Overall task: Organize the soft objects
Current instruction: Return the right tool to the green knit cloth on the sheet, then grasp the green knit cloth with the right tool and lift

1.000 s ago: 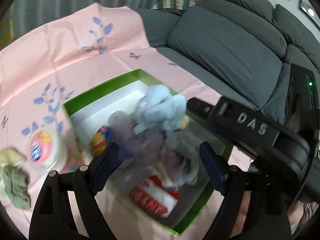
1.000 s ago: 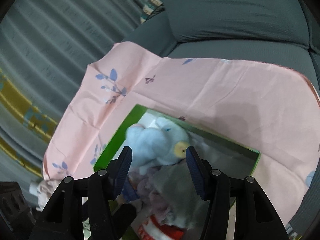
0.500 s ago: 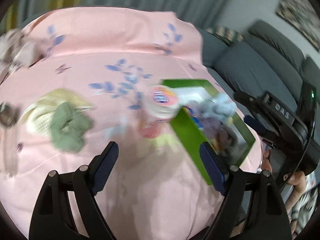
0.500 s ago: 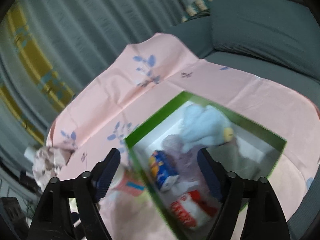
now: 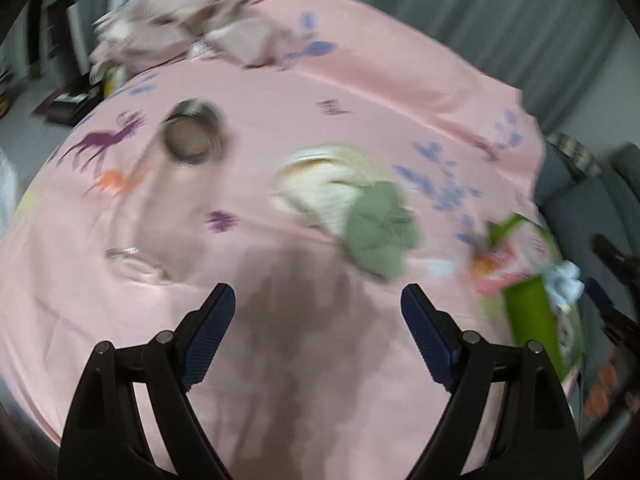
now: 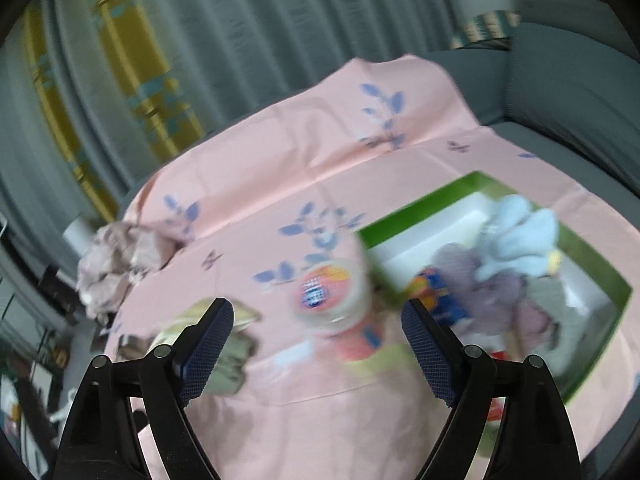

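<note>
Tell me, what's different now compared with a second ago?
Both claws swung away from the green box. The left claw now faces the green cloth on the pink sheet, open and empty. The right claw, which hung narrower over the blue plush toy, pulled back and its jaws are opening, nothing between them. The toys stayed in the box.

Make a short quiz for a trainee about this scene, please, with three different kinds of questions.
1. True or false: the light blue plush toy lies inside the green box.
2. Which soft thing lies on the pink cloth ahead of the left gripper? A) a green knitted piece B) a red pillow C) a black sock
3. Fill in: the right gripper holds ____ between its jaws.

Key: 1 true; 2 A, the green knitted piece; 3 nothing, the jaws are opening.
</note>
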Demonstrator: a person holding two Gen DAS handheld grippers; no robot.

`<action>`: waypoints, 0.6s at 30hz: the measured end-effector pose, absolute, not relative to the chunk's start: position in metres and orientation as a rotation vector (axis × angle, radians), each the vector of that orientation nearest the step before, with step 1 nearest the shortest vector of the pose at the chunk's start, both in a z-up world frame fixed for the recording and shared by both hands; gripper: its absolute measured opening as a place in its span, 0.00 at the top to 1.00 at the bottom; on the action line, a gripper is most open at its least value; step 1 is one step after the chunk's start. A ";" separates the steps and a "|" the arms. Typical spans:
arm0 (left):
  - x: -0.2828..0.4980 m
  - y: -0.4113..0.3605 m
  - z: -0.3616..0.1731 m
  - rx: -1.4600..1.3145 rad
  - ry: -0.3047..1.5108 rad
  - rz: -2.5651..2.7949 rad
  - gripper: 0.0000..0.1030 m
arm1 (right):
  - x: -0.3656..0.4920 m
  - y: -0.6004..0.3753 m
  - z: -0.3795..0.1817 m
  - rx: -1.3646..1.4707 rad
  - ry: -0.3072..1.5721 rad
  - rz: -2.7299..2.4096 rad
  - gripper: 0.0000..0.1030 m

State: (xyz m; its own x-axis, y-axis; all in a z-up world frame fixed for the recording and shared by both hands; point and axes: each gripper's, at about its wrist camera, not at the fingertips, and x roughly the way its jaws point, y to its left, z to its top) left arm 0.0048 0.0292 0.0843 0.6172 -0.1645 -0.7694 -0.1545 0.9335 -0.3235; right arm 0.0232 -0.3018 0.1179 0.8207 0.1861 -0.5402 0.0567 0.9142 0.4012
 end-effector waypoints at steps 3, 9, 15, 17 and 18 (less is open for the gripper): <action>0.009 0.038 0.081 -0.384 0.915 0.020 0.18 | 0.028 -0.271 0.116 0.385 0.642 0.171 0.16; 0.012 0.050 0.075 -0.415 0.946 0.060 0.20 | 0.060 -0.200 0.087 0.330 0.769 0.312 0.16; 0.012 0.057 0.076 -0.436 0.948 0.049 0.23 | 0.097 -0.152 0.035 0.253 0.853 0.283 0.17; 0.012 0.057 0.077 -0.438 0.944 0.044 0.23 | 0.104 -0.145 0.019 0.243 0.897 0.306 0.26; 0.012 0.057 0.077 -0.436 0.945 0.041 0.23 | 0.107 -0.142 0.011 0.233 0.926 0.304 0.33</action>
